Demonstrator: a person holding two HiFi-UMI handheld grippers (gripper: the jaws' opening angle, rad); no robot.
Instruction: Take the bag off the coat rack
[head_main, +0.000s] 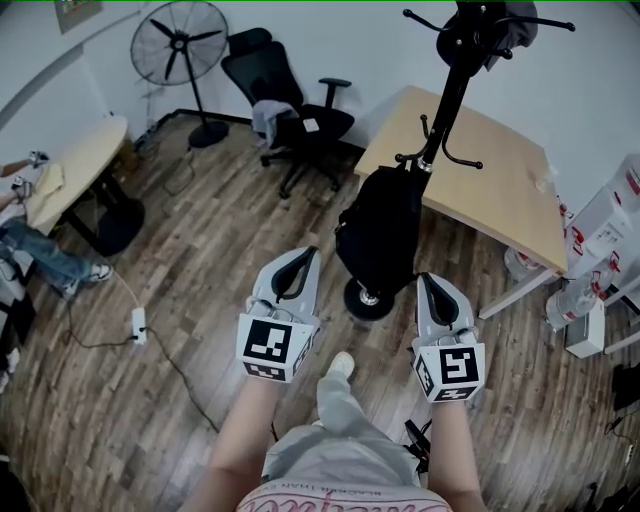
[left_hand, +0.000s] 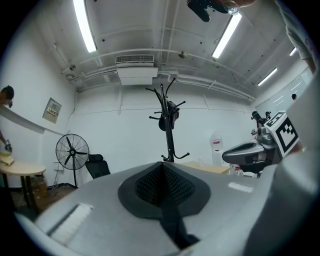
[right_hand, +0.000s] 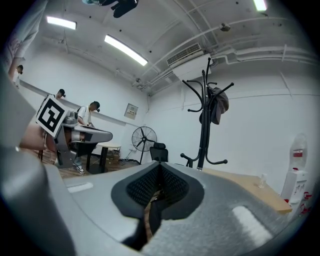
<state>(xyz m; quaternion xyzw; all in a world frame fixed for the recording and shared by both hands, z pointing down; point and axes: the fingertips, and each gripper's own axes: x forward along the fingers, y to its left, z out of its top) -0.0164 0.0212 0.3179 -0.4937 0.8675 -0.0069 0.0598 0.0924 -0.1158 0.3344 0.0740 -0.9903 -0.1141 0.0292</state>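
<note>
A black bag (head_main: 380, 235) hangs from the lower hooks of a black coat rack (head_main: 448, 100), reaching down to near the round base (head_main: 368, 300). A grey item (right_hand: 218, 106) hangs on the upper hooks. My left gripper (head_main: 305, 256) is shut and empty, just left of the bag and a little nearer to me. On the bag's right my right gripper (head_main: 426, 280) is shut too, with nothing in it. The left gripper view shows shut pads (left_hand: 162, 172) with the coat rack (left_hand: 170, 132) ahead; its bag is hidden behind the gripper body. The right gripper view shows the coat rack (right_hand: 202, 130) beyond shut pads (right_hand: 159, 180).
A wooden desk (head_main: 490, 170) stands right behind the rack. An office chair (head_main: 290, 100) and a standing fan (head_main: 182, 45) are at the back. A power strip (head_main: 138, 322) with its cable lies on the floor to the left. Water bottles (head_main: 600, 230) stand at the right.
</note>
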